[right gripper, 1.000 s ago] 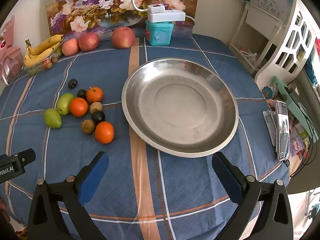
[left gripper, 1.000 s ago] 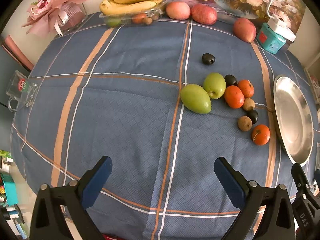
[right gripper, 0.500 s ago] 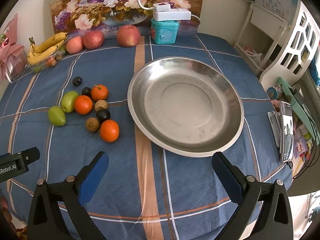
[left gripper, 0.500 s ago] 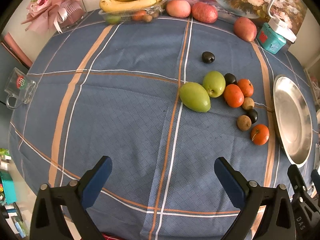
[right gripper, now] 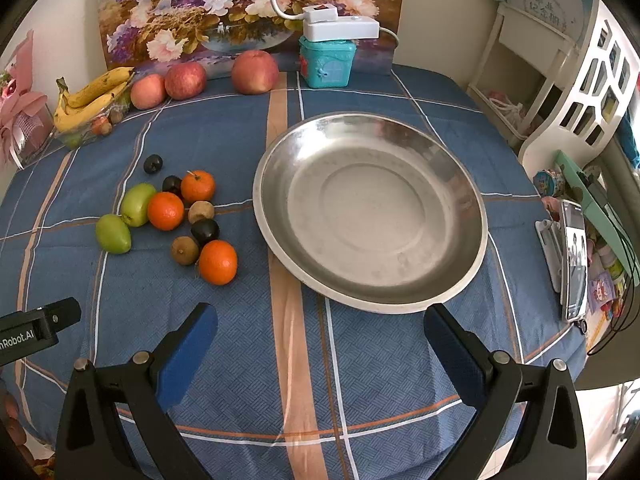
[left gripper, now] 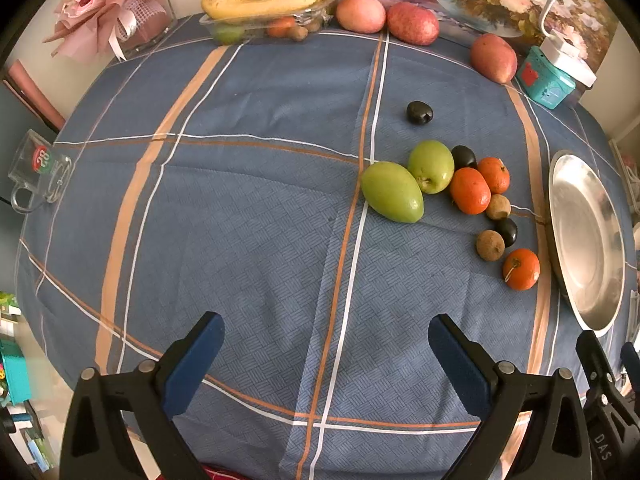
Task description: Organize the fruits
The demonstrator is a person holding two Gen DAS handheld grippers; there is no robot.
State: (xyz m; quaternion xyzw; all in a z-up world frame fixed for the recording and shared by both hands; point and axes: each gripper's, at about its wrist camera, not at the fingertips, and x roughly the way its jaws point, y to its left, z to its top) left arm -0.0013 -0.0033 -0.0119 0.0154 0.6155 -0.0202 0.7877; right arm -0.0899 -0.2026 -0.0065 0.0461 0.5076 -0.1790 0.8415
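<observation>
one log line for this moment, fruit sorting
phase: pre-grasp | left gripper: jaws open, empty | right gripper: jaws open, empty | round steel plate: no fruit | loose fruit cluster: on blue tablecloth

Home dining room: tablecloth, flower painting, shelf.

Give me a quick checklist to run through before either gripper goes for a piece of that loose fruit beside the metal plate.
1. Left gripper fingers open, holding nothing: ok.
2. Right gripper fingers open, holding nothing: ok.
3. Metal plate has room for fruit: ok.
4. Nearest orange uncovered, approachable from above: ok.
5. Orange clear of the brown fruit for the fingers: cannot tell.
6. Tablecloth flat under the fruit: ok.
</observation>
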